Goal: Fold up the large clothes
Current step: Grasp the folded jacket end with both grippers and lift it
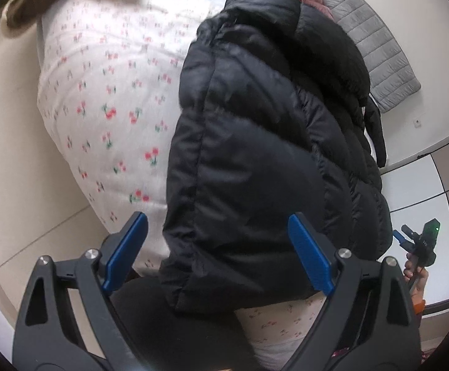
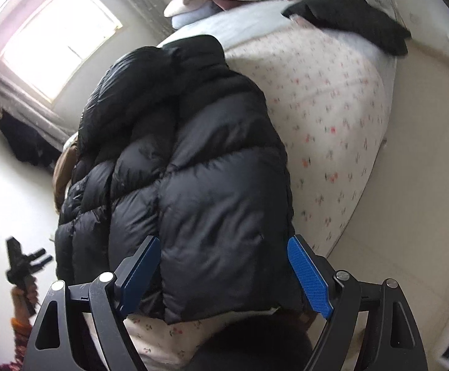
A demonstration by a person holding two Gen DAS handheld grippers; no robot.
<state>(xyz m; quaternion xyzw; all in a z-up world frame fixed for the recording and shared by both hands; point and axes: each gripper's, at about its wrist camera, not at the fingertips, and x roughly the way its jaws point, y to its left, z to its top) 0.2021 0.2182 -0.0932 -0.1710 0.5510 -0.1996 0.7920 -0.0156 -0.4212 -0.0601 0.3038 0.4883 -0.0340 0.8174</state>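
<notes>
1. The bed [image 2: 342, 99] fills the scene, its cherry-print sheet running from the near edge to the pillows at the far end
2. On it sits the black puffer jacket [image 1: 255, 142], bunched into a tall mound at the near edge, collar toward the far end, hem toward us
3. I'd call it light and soft, but bulky, springy and slick-shelled: it should slide out of a shallow pinch and puff back after pressing
4. Best hold, I'd say: the stitched hem or a quilting seam, not a swollen panel
5. Left tool [image 1: 221, 256] hangs wide, empty, above the near hem
6. Right tool [image 2: 224, 275] likewise spread, gripping nothing, over the hem
</notes>
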